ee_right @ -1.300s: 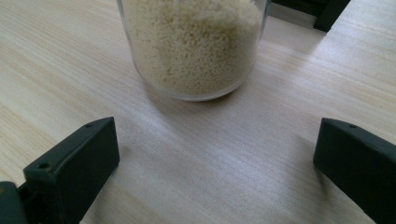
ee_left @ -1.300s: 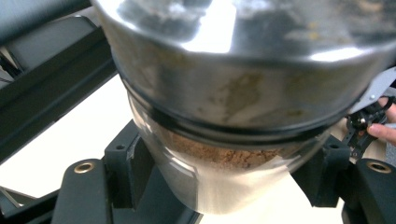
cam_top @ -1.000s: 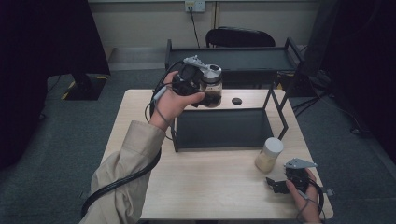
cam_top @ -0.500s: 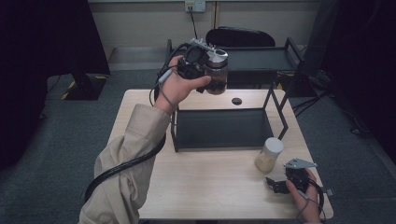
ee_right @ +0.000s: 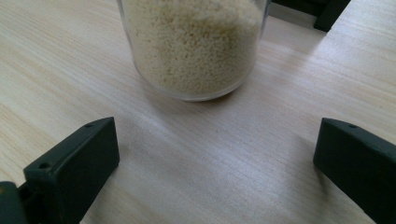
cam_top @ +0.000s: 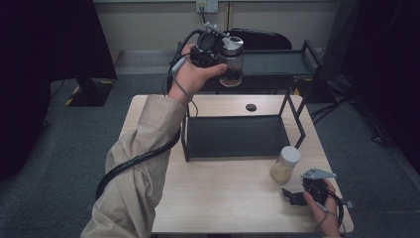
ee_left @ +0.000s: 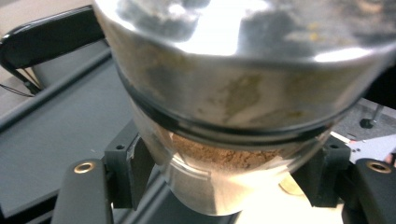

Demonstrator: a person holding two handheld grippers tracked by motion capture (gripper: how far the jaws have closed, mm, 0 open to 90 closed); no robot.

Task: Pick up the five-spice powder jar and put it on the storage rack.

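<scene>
The spice jar (cam_top: 231, 60) was pinched in the left gripper (cam_top: 218, 49) – best kept upright and lowered gently onto the shelf (cam_top: 277, 63). The right gripper (cam_top: 297, 196) was spread, idle – the grain jar (cam_top: 285, 164) just ahead, untouched.

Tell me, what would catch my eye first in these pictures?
Most striking is the jar of brown powder with a shiny metal lid, clamped in the left gripper and held high above the far edge of the table. Below it stands a black metal rack. Near the front right corner, a jar of pale grains stands just ahead of the right gripper, whose jaws are spread open.
</scene>
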